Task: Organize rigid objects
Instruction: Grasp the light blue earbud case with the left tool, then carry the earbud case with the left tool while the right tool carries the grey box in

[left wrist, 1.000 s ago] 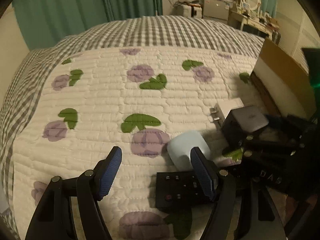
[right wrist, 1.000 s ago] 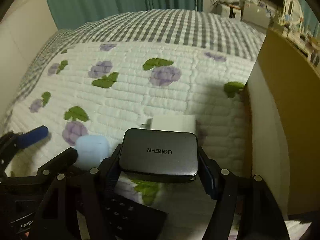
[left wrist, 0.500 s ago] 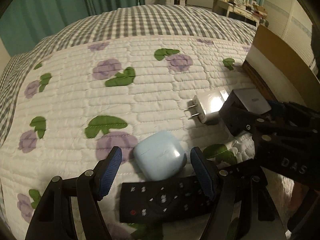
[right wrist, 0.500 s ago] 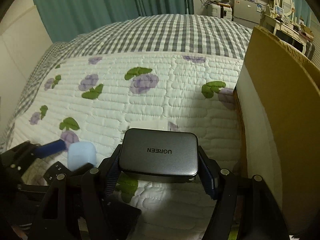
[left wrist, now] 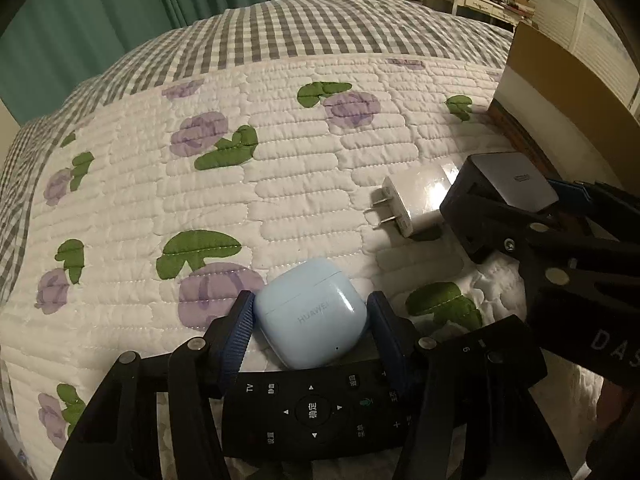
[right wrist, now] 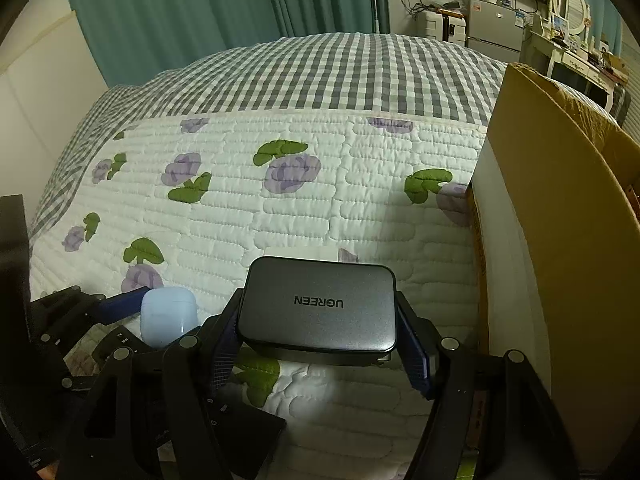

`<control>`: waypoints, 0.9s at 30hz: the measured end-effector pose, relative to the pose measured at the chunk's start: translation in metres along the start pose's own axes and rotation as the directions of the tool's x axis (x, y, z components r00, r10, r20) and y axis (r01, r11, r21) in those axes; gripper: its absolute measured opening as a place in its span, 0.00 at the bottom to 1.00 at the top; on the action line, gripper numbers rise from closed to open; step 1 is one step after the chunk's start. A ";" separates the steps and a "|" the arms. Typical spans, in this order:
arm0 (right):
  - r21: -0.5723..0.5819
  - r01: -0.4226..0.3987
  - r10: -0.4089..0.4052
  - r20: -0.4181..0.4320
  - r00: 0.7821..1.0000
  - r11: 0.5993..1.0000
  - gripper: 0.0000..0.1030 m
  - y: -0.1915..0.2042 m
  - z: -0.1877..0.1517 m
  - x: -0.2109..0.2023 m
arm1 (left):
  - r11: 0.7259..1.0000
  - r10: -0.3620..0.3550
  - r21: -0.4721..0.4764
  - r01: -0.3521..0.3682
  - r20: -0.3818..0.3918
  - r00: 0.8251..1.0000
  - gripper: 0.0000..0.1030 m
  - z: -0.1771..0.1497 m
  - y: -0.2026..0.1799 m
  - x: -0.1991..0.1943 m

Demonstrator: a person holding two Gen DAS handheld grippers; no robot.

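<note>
My left gripper (left wrist: 311,326) is shut on a light blue earbud case (left wrist: 311,312) that rests on the quilt, just beyond a black TV remote (left wrist: 316,408). My right gripper (right wrist: 318,332) is shut on a grey UGREEN charger (right wrist: 320,304) and holds it above the quilt. The charger also shows in the left wrist view (left wrist: 516,180), at the right. A white plug adapter (left wrist: 416,200) lies on the quilt beside it. The earbud case also shows in the right wrist view (right wrist: 168,316), at lower left.
A cardboard box (right wrist: 560,240) stands at the right edge of the bed. The white quilt (left wrist: 240,184) with purple flowers spreads ahead, a grey checked blanket (right wrist: 340,76) behind it. Green curtains and furniture are at the back.
My left gripper moved forward and closed on the blue earbud case. My right gripper lifted a little with the charger still held.
</note>
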State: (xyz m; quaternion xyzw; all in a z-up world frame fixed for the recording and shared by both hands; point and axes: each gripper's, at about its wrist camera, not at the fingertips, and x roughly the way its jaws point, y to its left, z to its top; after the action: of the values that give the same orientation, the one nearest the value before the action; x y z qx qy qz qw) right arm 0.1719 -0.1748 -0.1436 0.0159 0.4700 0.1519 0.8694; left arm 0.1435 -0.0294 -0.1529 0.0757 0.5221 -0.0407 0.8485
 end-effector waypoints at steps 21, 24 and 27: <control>-0.103 -0.003 0.026 0.223 0.975 0.995 0.66 0.006 0.044 -0.154 | 0.994 0.059 -0.101 -0.030 0.292 0.955 0.56 0.027 -0.002 -0.152; -0.146 0.082 -0.040 0.268 0.963 0.986 0.66 -0.017 0.061 -0.190 | 0.996 0.030 -0.084 -0.001 0.348 0.937 0.56 0.044 -0.027 -0.180; -0.166 0.142 -0.091 0.285 0.954 0.976 0.66 -0.044 0.071 -0.216 | 0.997 -0.010 -0.061 0.036 0.383 0.924 0.56 0.064 -0.055 -0.197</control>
State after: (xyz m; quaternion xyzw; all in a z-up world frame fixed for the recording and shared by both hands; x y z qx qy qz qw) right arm 0.1307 -0.2691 0.0639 -0.0719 0.3284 0.1395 0.9314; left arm 0.1026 -0.0965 0.0465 0.0318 0.3484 -0.0474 0.9356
